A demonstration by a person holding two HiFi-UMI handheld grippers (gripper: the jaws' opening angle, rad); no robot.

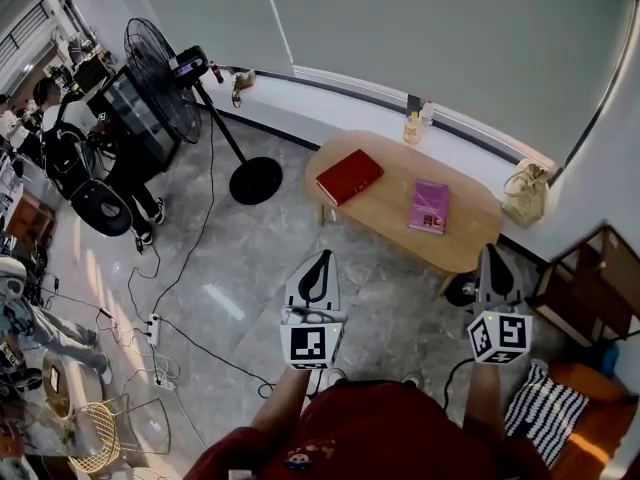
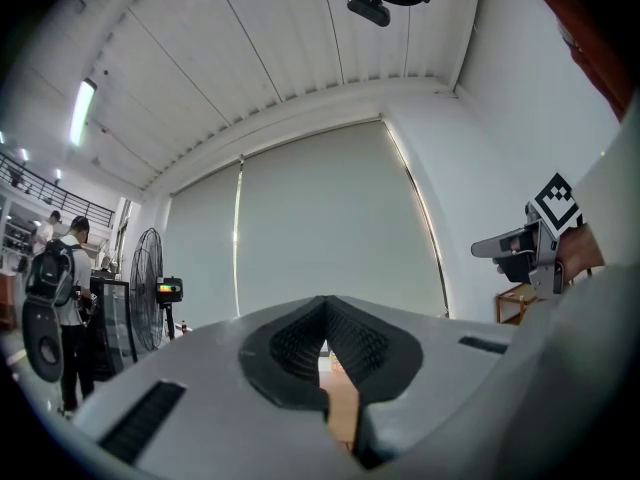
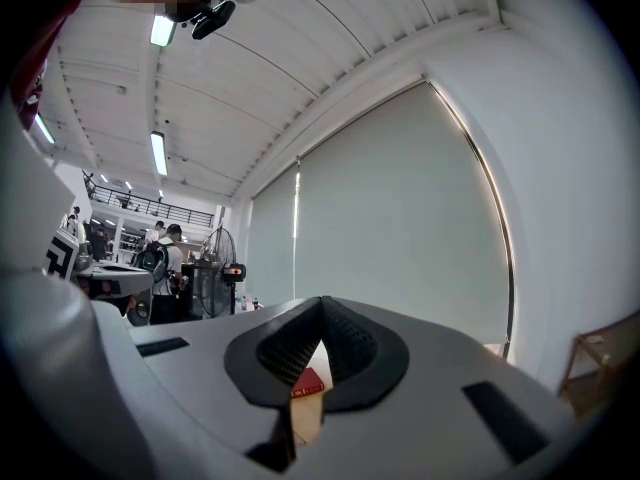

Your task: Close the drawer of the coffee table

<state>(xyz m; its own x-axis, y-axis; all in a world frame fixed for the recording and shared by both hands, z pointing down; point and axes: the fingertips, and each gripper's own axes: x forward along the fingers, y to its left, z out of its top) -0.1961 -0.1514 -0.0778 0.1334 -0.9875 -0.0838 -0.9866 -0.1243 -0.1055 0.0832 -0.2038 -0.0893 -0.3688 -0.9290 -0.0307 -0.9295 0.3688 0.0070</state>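
Note:
The oval wooden coffee table stands ahead by the window sill, with a red book and a purple book on top. No drawer shows from above. My left gripper hovers over the floor short of the table's near edge, jaws shut and empty. My right gripper hangs by the table's right end, jaws together, nothing in them. In the left gripper view the shut tips frame a strip of table. The right gripper view shows its tips closed above the red book.
A standing fan with a round base stands left of the table, with cables across the floor. A beige bag and a wooden shelf are at the right. Bottles stand on the sill. People are at the far left.

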